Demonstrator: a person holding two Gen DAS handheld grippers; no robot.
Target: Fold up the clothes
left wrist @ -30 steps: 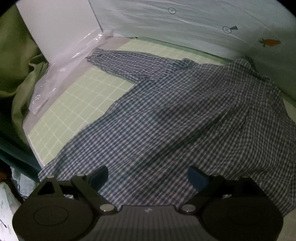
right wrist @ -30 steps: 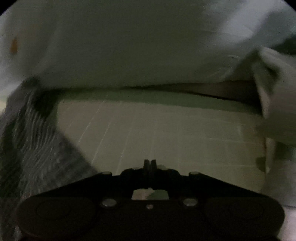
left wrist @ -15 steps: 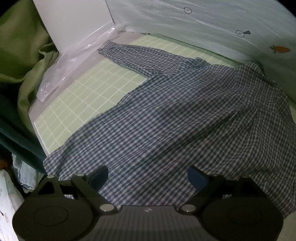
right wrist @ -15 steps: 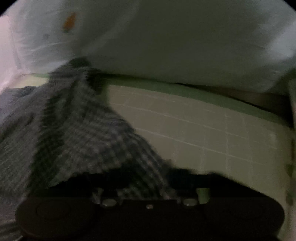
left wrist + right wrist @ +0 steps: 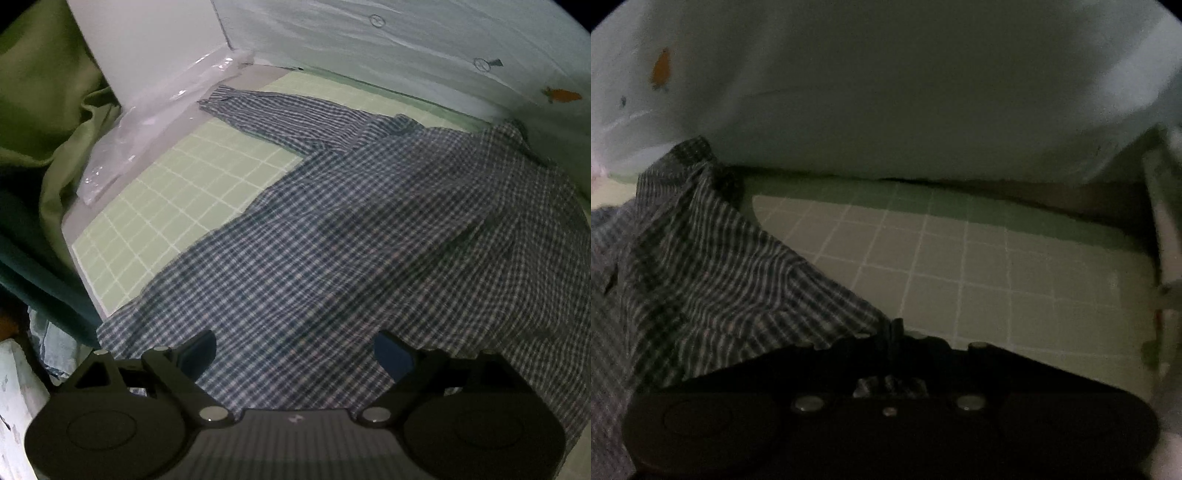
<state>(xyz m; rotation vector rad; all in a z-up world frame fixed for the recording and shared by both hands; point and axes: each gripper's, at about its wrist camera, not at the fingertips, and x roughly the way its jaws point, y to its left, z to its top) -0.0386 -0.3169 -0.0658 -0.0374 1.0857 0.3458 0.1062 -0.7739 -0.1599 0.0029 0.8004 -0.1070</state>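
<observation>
I pinch the edge of the checked shirt (image 5: 713, 266) with my right gripper (image 5: 892, 326); its jaws have just opened a crack but still hold cloth. My left gripper (image 5: 295, 354) hangs wide open over the shirt on the green mat (image 5: 177, 206). I think I'm folding this side over next, slowly.

Both handheld tools are looking matte black and chunky. The left gripper (image 5: 295, 354) is showing two round housings, silver screws, a ribbed centre panel with a tiny white logo, and blue-padded fingers (image 5: 391, 356). The right gripper (image 5: 892, 326) is showing silver screws too.
</observation>
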